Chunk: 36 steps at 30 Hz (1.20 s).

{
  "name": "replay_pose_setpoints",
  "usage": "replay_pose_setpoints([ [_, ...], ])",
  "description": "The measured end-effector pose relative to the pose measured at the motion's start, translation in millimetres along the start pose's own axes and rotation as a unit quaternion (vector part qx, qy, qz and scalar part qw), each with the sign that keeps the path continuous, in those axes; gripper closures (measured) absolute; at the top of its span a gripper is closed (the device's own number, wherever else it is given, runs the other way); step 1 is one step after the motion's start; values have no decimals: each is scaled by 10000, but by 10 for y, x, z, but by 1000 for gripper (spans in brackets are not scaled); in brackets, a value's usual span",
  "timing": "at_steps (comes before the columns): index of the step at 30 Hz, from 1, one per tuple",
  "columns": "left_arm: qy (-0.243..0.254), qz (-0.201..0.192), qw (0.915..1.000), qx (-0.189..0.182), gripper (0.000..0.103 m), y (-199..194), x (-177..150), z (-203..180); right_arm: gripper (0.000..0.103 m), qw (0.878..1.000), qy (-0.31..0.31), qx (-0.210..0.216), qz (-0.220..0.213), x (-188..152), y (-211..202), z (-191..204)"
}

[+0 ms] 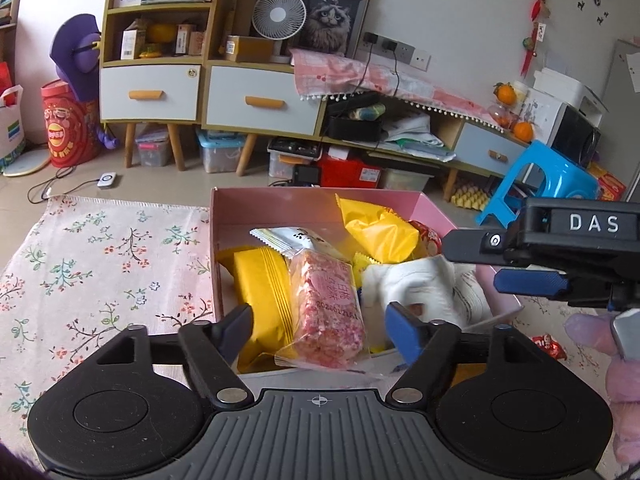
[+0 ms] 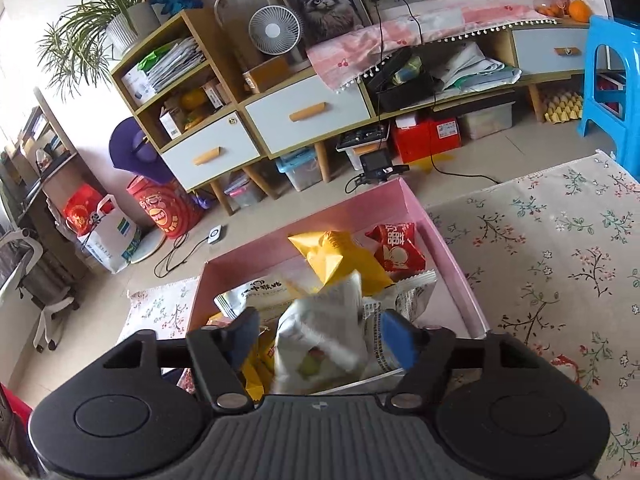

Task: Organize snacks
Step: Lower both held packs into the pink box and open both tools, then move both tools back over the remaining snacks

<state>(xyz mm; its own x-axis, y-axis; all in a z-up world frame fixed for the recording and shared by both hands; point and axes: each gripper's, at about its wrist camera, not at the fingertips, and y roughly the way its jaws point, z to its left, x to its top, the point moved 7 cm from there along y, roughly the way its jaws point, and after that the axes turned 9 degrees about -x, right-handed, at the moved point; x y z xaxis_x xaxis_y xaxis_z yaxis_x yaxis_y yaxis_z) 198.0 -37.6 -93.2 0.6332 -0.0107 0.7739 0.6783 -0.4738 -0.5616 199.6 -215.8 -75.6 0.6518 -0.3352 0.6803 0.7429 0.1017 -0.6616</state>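
Note:
A pink box (image 1: 240, 216) on the floral cloth holds several snack packs. My left gripper (image 1: 320, 330) is open above its near edge, and a clear pack with a pink bar (image 1: 326, 312) lies between the fingers without being gripped. Beside it are a yellow pack (image 1: 262, 292), a white pack (image 1: 420, 284) and a yellow bag (image 1: 380, 232). My right gripper (image 2: 318, 334) is open over the box (image 2: 452, 248), and a blurred white snack pack (image 2: 320, 336) is between its fingers, seemingly loose. The right gripper also shows in the left wrist view (image 1: 520, 264).
A small red snack (image 1: 550, 346) lies on the floral cloth (image 1: 100, 264) to the right of the box. A red pack (image 2: 396, 252) and a yellow bag (image 2: 340, 256) lie at the box's far end. A blue stool (image 1: 552, 184) and low cabinets stand beyond the table.

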Motion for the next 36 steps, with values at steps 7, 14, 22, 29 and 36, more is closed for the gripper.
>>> replay_pose_setpoints([
  [7,-69,49,10000,-45,19,-111,-23,8,30,10000,44,15,-22,18,-106,-86],
  [14,-52,161,9998,-49,13,-181,-65,-49,21,10000,62,-42,-45,23,-210,-155],
  [22,6,346,9994,46,9,-313,-165,-64,13,9996,-237,-122,86,-99,-307,-192],
  [29,110,526,9984,163,8,-441,-294,-8,12,9980,-344,-434,294,-272,-363,-289],
  [36,116,775,9966,262,7,-538,-478,50,12,9951,-188,-724,653,-441,-357,-428],
])
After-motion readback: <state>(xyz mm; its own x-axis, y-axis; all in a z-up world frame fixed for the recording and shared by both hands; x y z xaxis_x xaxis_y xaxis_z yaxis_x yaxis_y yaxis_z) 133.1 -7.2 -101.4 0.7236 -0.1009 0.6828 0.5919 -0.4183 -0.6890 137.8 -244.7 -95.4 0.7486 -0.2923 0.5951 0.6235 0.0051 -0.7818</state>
